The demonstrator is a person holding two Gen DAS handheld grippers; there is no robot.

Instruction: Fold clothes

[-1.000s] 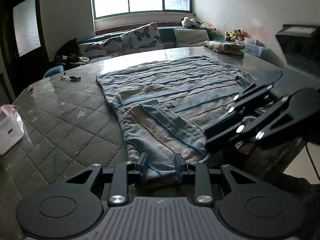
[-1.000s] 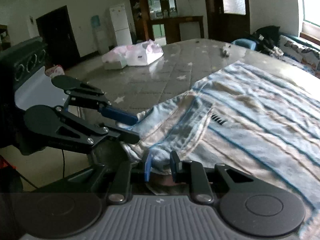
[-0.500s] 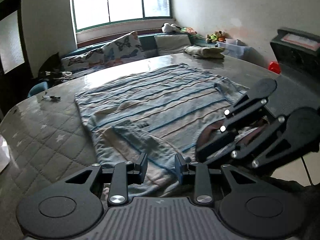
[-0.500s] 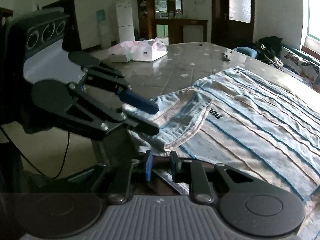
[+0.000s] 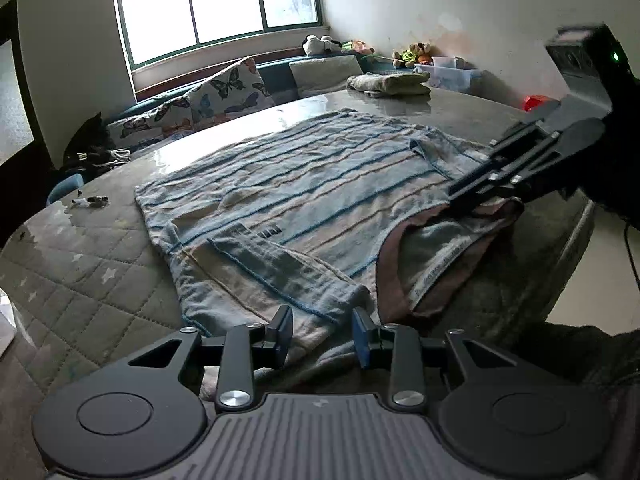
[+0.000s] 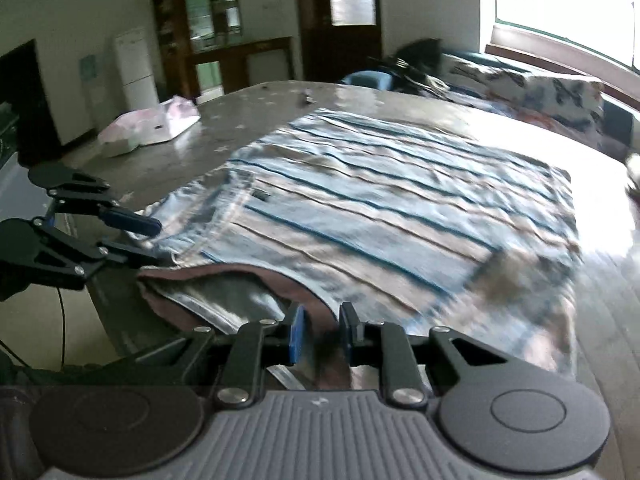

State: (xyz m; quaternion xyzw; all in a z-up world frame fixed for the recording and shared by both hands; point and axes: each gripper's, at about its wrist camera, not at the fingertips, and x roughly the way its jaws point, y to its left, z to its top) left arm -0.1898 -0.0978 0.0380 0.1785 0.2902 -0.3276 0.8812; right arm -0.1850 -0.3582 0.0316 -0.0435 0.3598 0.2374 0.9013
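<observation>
A blue and beige striped shirt [image 5: 304,184] lies spread flat on the quilted table [image 5: 80,280], its pink collar [image 5: 394,256] toward the near edge. It also shows in the right wrist view [image 6: 380,216]. My left gripper [image 5: 322,332] is open over the shirt's near left shoulder, cloth lying between the pads. My right gripper [image 6: 320,334] is narrowly open around the shirt's collar edge; it appears in the left wrist view [image 5: 472,196] at the right shoulder. The left gripper shows in the right wrist view [image 6: 140,236] at the other shoulder.
A folded garment [image 5: 390,82] sits at the table's far right. Small debris [image 5: 90,202] lies at the far left. A pink plastic bag [image 6: 152,126] sits on the far corner. Cushions [image 5: 224,94] line the window bench. A black box [image 5: 596,60] stands right.
Both grippers have moved apart along the shirt's near edge, the right one sliding toward the right shoulder. The collar is now exposed and the shirt lies flatter. The left jaws have opened wider.
</observation>
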